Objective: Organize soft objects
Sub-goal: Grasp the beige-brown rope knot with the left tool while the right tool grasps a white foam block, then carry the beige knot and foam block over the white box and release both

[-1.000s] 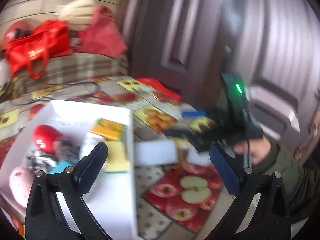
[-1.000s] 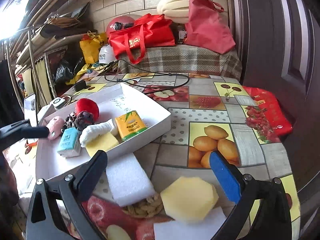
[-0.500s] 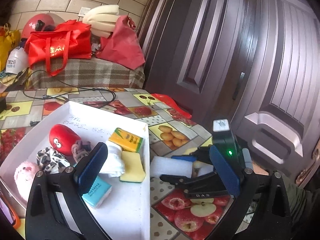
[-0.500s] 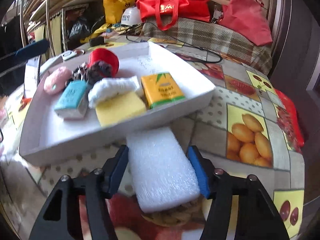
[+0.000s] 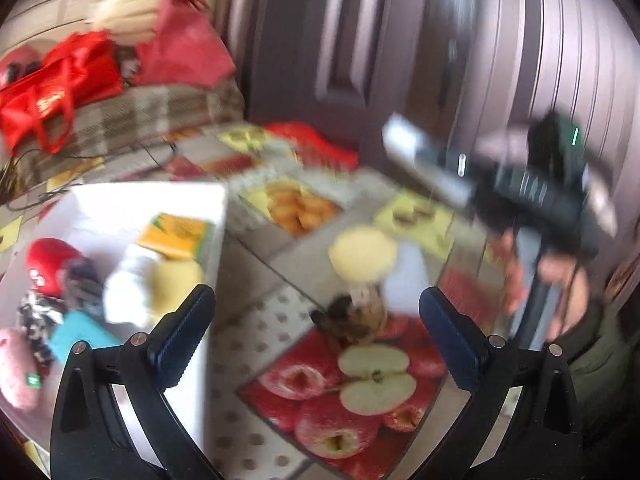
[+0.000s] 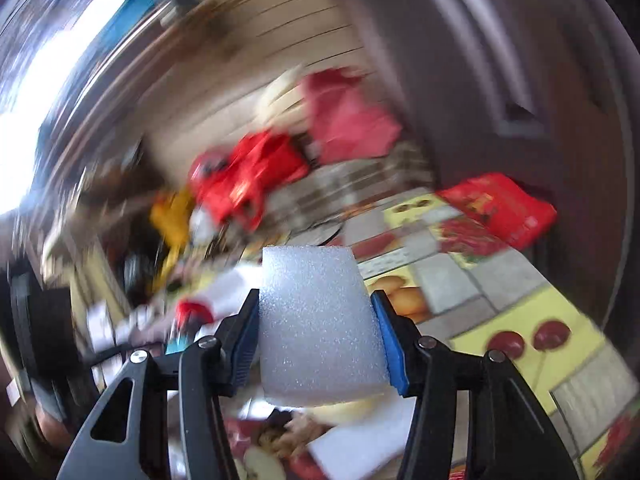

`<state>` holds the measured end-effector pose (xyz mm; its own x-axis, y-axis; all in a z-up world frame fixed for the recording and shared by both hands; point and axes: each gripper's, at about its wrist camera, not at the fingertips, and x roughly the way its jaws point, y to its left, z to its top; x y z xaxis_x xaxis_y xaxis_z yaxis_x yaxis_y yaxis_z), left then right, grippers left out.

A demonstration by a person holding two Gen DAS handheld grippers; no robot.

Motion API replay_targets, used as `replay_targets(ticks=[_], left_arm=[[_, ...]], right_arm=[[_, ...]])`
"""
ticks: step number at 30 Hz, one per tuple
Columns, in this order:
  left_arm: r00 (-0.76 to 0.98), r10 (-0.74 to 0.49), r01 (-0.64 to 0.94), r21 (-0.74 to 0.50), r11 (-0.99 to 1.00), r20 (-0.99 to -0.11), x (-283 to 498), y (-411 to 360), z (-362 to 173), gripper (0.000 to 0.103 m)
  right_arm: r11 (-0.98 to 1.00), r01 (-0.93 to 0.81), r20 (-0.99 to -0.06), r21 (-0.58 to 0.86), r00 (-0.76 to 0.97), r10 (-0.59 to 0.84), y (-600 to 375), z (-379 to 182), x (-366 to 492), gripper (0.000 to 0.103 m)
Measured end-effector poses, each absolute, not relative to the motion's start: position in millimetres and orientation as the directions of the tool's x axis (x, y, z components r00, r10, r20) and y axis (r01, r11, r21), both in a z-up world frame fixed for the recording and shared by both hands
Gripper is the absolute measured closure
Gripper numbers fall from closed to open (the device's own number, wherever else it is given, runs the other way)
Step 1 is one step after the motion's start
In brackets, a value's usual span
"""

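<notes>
My right gripper [image 6: 316,338] is shut on a white foam block [image 6: 316,320] and holds it lifted above the table; it shows as a blurred block in the left wrist view [image 5: 424,164]. My left gripper [image 5: 316,338] is open and empty above the table. A white tray [image 5: 208,216] at the left holds a red soft toy [image 5: 50,260], a yellow sponge [image 5: 176,284], a white cloth, a yellow packet [image 5: 176,234], a blue piece and a pink plush [image 5: 16,368]. A round yellow sponge [image 5: 362,254] sits on a woven piece [image 5: 360,312] on the table.
A fruit-print tablecloth [image 5: 360,392] covers the table. A flat white sheet [image 5: 408,276] lies by the yellow sponge. Red bags [image 5: 60,80] sit on a plaid-covered ledge behind. A dark door [image 5: 400,40] stands at the right. Both views are blurred.
My right gripper has closed on the white foam block and lifted it off the table, swinging upward. The left wrist view has shifted and blurred.
</notes>
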<state>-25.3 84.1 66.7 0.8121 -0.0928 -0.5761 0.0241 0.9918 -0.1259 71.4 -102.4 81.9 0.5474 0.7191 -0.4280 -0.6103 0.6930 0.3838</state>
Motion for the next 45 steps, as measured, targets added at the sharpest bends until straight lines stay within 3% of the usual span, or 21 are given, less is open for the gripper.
replay_targets(ticks=[5,11,12,13,14,15,17,22,29,32,39,45], left_arm=[[0.691,-0.056,0.07,-0.011,0.998,-0.72,19,46,35,0.004],[0.621,-0.07,0.12,0.006,0.993,-0.78,42,36,12,0.006],[0.617,-0.075,0.125,0.004,0.992,-0.784,43,35,10,0.011],[0.614,-0.104,0.142,-0.02,0.99,-0.782,43,36,9,0.031],[0.622,-0.112,0.146,-0.026,0.989,-0.775,43,37,11,0.058],[0.621,-0.115,0.151,-0.026,0.988,-0.775,42,37,15,0.068],[0.632,-0.121,0.16,-0.025,0.987,-0.766,36,38,18,0.074],[0.714,-0.083,0.11,-0.005,0.994,-0.696,19,48,37,0.074],[0.918,0.079,-0.087,-0.004,0.996,-0.388,-25,78,140,0.074],[0.938,0.159,-0.164,0.009,0.986,-0.307,-44,93,161,0.074],[0.931,0.197,-0.232,-0.083,0.969,-0.307,-58,140,167,0.074],[0.939,0.221,-0.251,-0.083,0.965,-0.264,-74,145,176,0.074]], right_arm=[[0.658,-0.563,-0.412,0.5,0.514,0.752,-114,70,83,0.049],[0.628,-0.583,-0.393,0.516,0.491,0.778,-118,72,80,0.048],[0.627,-0.583,-0.391,0.517,0.491,0.779,-118,72,79,0.048],[0.625,-0.585,-0.388,0.516,0.491,0.78,-119,72,79,0.048],[0.625,-0.586,-0.386,0.516,0.492,0.78,-119,72,79,0.049],[0.627,-0.584,-0.386,0.516,0.495,0.778,-120,72,79,0.048],[0.63,-0.581,-0.387,0.516,0.498,0.776,-121,70,81,0.048],[0.64,-0.592,-0.375,0.49,0.52,0.768,-119,75,77,0.049],[0.657,-0.631,-0.304,0.413,0.585,0.752,-108,115,43,0.049],[0.648,-0.66,-0.248,0.38,0.602,0.759,-103,137,28,0.049],[0.635,-0.697,-0.221,0.333,0.597,0.771,-84,155,17,0.049],[0.615,-0.714,-0.228,0.335,0.572,0.788,-74,157,14,0.049]])
